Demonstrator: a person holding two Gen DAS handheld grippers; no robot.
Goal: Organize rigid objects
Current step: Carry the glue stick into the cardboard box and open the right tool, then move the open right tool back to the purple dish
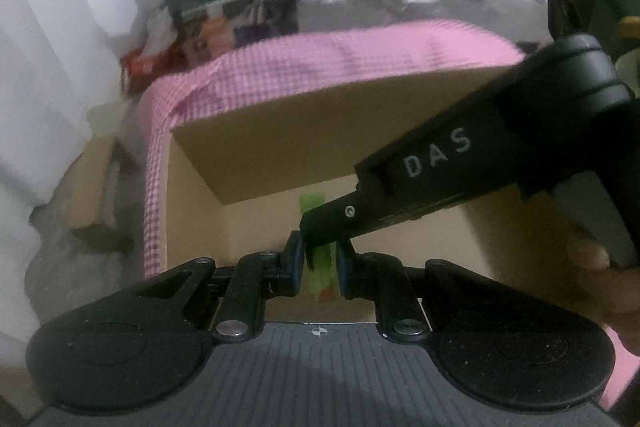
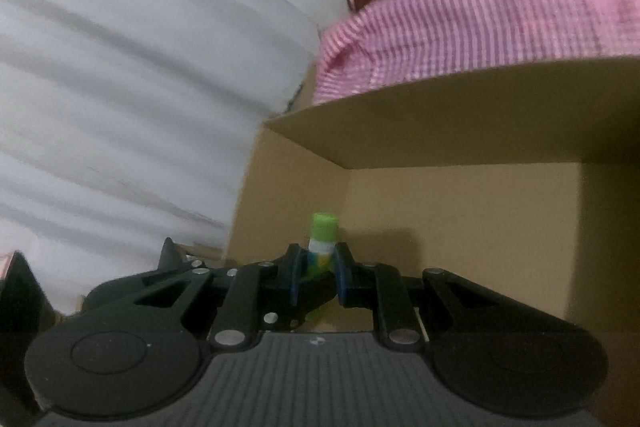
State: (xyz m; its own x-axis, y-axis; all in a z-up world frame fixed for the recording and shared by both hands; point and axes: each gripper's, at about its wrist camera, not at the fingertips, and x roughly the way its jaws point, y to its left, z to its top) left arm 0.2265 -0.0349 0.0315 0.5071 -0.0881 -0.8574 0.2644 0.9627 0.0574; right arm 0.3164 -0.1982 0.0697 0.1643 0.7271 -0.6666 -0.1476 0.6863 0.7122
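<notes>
In the left wrist view, the left gripper (image 1: 319,263) is pointing down into an open brown cardboard box (image 1: 256,151) standing on a bench draped in a pink-and-white checked cloth (image 1: 320,59). Its jaws are standing almost closed, with a blurred green cylindrical stick (image 1: 320,267) lying in the narrow gap between the blue pads; the stick's lower end is showing red. The blur is keeping me from telling whether the pads are pressing on it. The black right gripper (image 1: 308,229) is reaching in from the right, its tip crossing in front of the stick just above the left jaws. A bare hand (image 1: 608,279) is holding that tool at the right edge. A person is sitting far off across the room.

In the right wrist view, the right gripper (image 2: 318,269) is gripping a small glue stick with a green cap and a white-and-green body (image 2: 322,239), its jaws nearly closed on the lower body while the cap is sticking up past the fingertips. Behind it, the cardboard box (image 2: 460,227) is opening toward the camera, under the checked cloth (image 2: 480,27).
</notes>
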